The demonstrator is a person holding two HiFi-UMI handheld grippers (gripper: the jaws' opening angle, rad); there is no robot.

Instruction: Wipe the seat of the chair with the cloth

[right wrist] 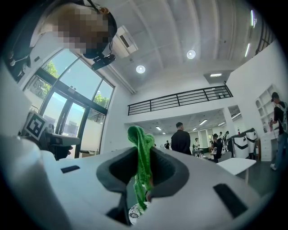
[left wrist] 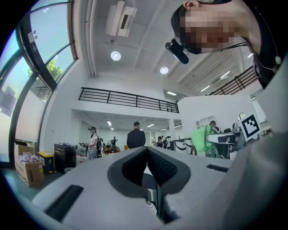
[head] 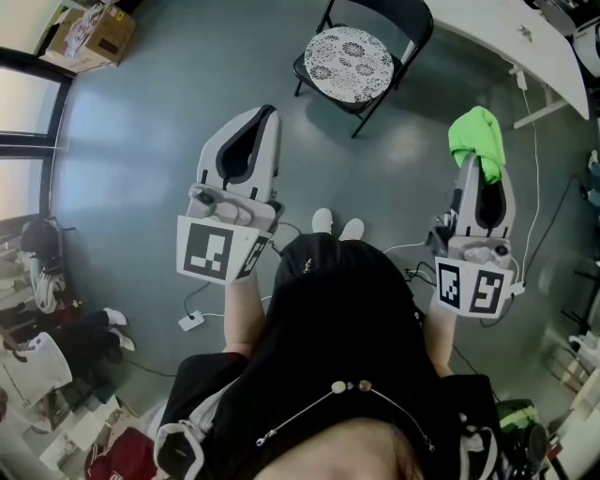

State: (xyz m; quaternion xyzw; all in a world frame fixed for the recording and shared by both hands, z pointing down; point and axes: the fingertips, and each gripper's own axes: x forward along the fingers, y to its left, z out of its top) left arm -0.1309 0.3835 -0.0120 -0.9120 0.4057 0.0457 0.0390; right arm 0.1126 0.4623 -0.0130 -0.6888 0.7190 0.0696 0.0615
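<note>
The top edge cuts off the chair [head: 405,21] back.

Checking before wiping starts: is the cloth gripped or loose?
Gripped: the right gripper is shut on the green cloth, bunched between its jaws.

No readable text, brand or number anywhere — only wordless black-and-white square markers [head: 211,251]

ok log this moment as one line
right gripper: shut on bright green cloth | left gripper: shut, empty | black folding chair with patterned seat: ahead, not yet reached
</note>
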